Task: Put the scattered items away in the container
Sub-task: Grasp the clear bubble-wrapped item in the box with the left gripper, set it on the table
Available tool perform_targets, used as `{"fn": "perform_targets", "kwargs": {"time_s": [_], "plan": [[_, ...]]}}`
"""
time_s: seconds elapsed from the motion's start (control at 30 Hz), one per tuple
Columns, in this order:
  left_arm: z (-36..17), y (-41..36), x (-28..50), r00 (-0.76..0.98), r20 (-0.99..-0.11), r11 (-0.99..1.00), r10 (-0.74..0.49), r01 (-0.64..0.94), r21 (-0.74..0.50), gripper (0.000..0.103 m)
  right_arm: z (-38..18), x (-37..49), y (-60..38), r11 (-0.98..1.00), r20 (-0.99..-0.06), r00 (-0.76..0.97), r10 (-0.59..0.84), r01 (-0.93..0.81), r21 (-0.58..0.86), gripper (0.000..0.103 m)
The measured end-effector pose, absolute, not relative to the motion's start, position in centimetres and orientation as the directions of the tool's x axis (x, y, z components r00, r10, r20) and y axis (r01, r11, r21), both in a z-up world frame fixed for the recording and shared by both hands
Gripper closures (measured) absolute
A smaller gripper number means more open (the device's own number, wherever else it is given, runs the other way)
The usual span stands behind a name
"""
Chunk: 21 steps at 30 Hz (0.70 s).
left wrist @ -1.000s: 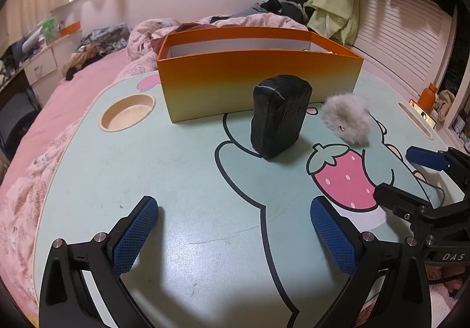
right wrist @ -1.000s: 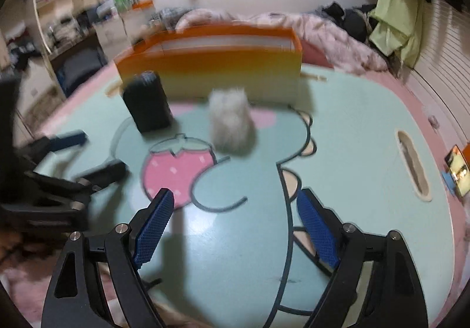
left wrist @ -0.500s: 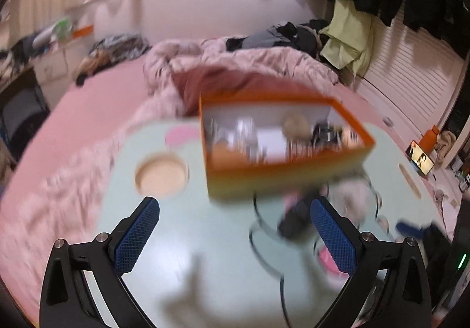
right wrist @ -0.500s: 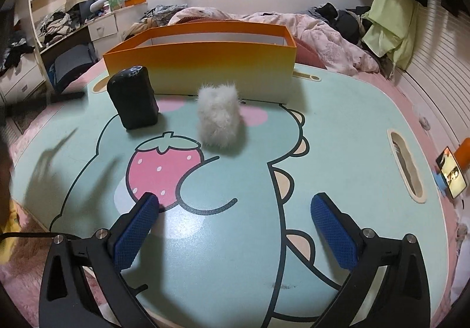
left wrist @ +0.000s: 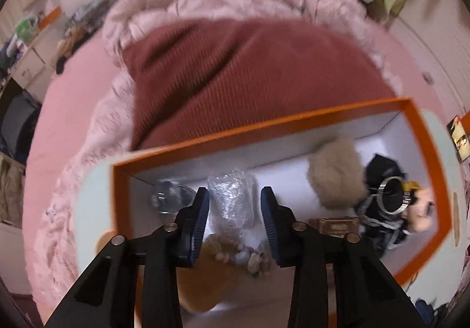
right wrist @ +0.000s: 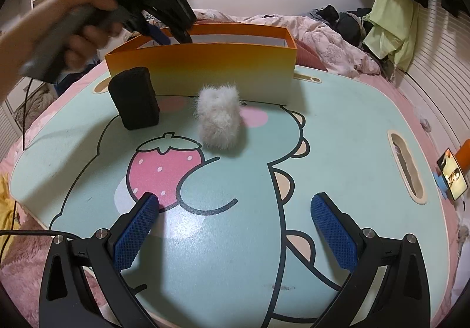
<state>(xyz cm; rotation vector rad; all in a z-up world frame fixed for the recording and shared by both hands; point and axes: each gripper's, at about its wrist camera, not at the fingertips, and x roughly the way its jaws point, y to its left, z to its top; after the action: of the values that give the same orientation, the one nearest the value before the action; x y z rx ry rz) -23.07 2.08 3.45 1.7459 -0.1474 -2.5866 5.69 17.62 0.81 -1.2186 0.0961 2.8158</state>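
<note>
The orange box [right wrist: 202,75] stands at the far side of the cartoon table [right wrist: 337,134]. A black block [right wrist: 135,98] and a white fluffy pouch [right wrist: 218,119] sit on the table in front of it. My left gripper [left wrist: 235,220] hangs over the box [left wrist: 264,122], jaws partly closed with nothing gripped; a bubble-wrap bundle [left wrist: 233,201] lies below between them. It also shows in the right wrist view [right wrist: 164,31], held above the box's left end. My right gripper [right wrist: 232,223] is open and empty over the near table.
Inside the box lie a beige fluffy item [left wrist: 337,175], a black item with a metal ring [left wrist: 390,195], a clear glass piece [left wrist: 170,198] and beads [left wrist: 235,251]. A pink bed [left wrist: 235,63] lies beyond. A phone [right wrist: 452,178] sits at the table's right edge.
My left gripper rose from table level, swung over the orange box and narrowed its jaws. My right gripper stayed open and nearly still.
</note>
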Motion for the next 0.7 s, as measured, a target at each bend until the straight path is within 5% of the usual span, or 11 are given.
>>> {"fn": "perform_targets", "kwargs": {"time_s": [0.2,0.47,0.7], "plan": [[3.3,1.2,-22.5,-0.380,-0.925,-0.998,-0.020,-0.041,0.038,0.073,0.8,5.8,17.6,-0.995,-0.727,-0.685,0.040,-0.090,0.030,0.000],[11.3,0.8,-13.2,-0.569,-0.789,-0.970,0.231,-0.200,-0.139,0.073,0.7,5.8,17.7,-0.995,-0.727,-0.685,0.041,-0.091,0.029,0.000],[8.1,-1.5,-4.5,-0.611,-0.754,-0.970,0.241,-0.185,-0.160,0.073,0.7,5.8,17.7,-0.995,-0.727,-0.685,0.041,-0.091,0.029,0.000]]}}
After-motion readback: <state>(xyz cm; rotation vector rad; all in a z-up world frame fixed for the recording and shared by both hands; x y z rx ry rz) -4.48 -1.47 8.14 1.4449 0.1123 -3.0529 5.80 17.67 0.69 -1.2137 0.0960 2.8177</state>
